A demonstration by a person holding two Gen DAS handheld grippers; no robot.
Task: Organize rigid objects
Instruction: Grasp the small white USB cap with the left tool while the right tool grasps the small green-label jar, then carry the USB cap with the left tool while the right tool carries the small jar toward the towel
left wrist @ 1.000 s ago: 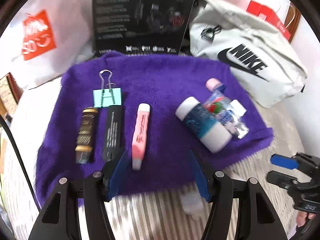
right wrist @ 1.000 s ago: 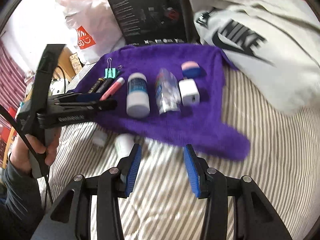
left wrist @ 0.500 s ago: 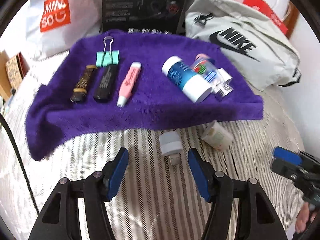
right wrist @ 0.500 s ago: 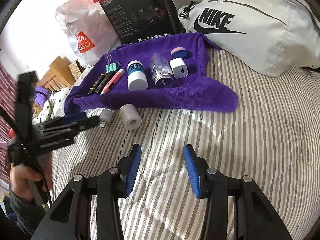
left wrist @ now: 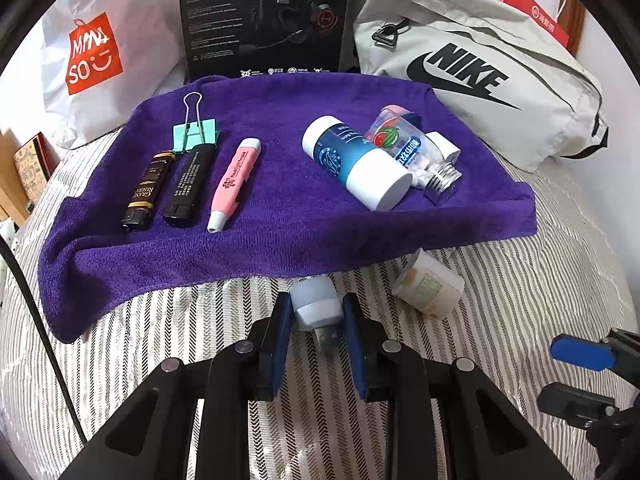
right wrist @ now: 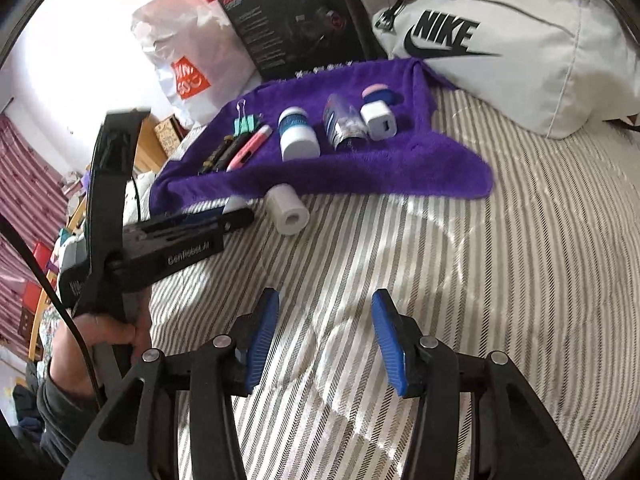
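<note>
While clamped, night light (left wrist: 317,300) plug-end camera-ward.

I read "NIKE" on the grey bag (left wrist: 480,76) past the far right corner of the purple towel (left wrist: 280,216), "MINISO" on the white shopping bag (left wrist: 94,52) off its far left corner, "GRAND RESERVE" on the lighter (left wrist: 147,190) near its left edge, and "GenRobot.AI" on my left gripper (right wrist: 236,218)
</note>
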